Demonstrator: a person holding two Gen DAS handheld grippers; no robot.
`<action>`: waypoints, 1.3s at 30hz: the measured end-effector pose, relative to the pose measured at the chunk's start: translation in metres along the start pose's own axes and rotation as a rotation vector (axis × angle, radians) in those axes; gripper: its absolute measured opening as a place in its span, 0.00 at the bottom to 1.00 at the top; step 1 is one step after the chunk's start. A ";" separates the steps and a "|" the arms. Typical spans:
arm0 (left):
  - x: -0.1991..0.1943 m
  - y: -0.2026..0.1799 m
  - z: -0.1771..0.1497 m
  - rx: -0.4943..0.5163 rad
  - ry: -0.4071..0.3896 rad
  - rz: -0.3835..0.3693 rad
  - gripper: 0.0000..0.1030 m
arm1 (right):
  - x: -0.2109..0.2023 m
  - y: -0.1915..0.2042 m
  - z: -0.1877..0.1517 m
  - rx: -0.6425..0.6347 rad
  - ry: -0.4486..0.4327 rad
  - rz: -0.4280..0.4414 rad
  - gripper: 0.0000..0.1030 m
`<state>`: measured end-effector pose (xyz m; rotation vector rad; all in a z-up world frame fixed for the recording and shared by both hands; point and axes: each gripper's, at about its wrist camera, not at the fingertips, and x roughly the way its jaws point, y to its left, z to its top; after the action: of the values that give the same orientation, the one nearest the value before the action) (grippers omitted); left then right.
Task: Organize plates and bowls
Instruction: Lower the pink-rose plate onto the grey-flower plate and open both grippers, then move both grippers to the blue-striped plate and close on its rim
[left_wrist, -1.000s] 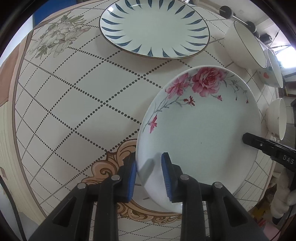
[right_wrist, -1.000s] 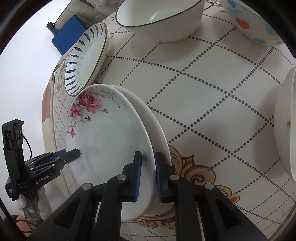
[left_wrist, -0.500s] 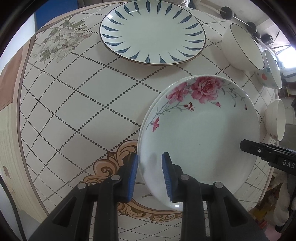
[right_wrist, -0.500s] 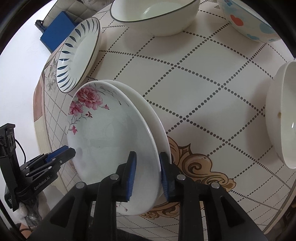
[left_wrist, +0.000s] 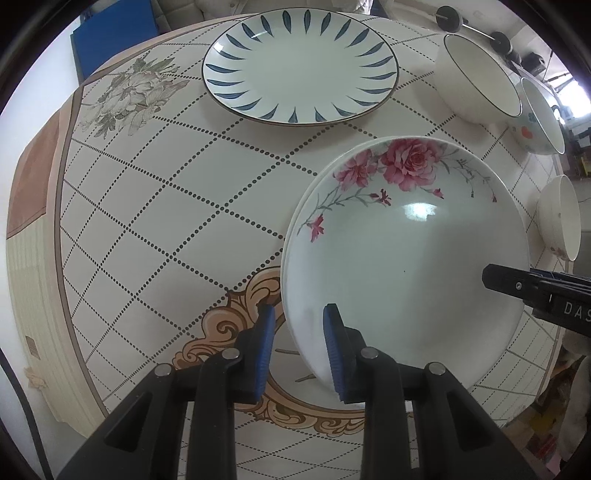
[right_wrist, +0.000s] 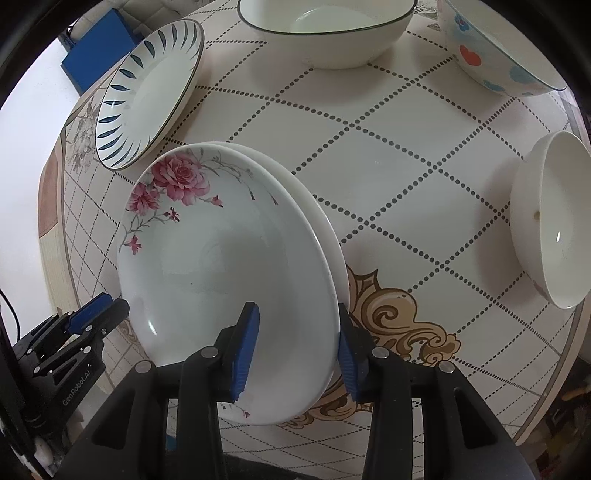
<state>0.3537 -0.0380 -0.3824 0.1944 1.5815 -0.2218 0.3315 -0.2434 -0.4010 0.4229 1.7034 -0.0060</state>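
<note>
A white plate with pink roses (left_wrist: 406, 258) rests on top of a plain white plate (right_wrist: 325, 221) on the table. My left gripper (left_wrist: 297, 347) is open, its jaws straddling the rose plate's near-left rim without pinching it. My right gripper (right_wrist: 295, 347) is open wide, its jaws either side of the stacked plates' rim (right_wrist: 332, 314). A blue-petal plate (left_wrist: 299, 62) lies at the far side, also in the right wrist view (right_wrist: 147, 92).
A large white bowl with a dark rim (left_wrist: 480, 81) (right_wrist: 325, 33), a bowl with hearts and dots (left_wrist: 539, 118) (right_wrist: 498, 51) and a small white bowl (left_wrist: 561, 218) (right_wrist: 554, 218) stand on the patterned table (left_wrist: 166, 221). The table edge (right_wrist: 554, 387) is near.
Both grippers have opened and let go of the rose plate, which now sits lower on the plain plate. The right jaws opened widest.
</note>
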 end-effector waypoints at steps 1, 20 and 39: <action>-0.001 -0.001 -0.002 -0.003 -0.001 -0.003 0.24 | 0.000 0.001 0.000 0.008 -0.001 -0.004 0.42; -0.021 -0.020 -0.012 -0.001 -0.014 -0.048 0.24 | -0.005 -0.044 -0.004 0.107 0.078 0.233 0.57; -0.095 -0.009 -0.042 -0.066 -0.221 0.031 0.40 | -0.096 0.036 -0.080 -0.113 -0.316 -0.175 0.94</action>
<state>0.3130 -0.0346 -0.2868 0.1385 1.3628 -0.1610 0.2761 -0.2173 -0.2863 0.1765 1.4157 -0.0985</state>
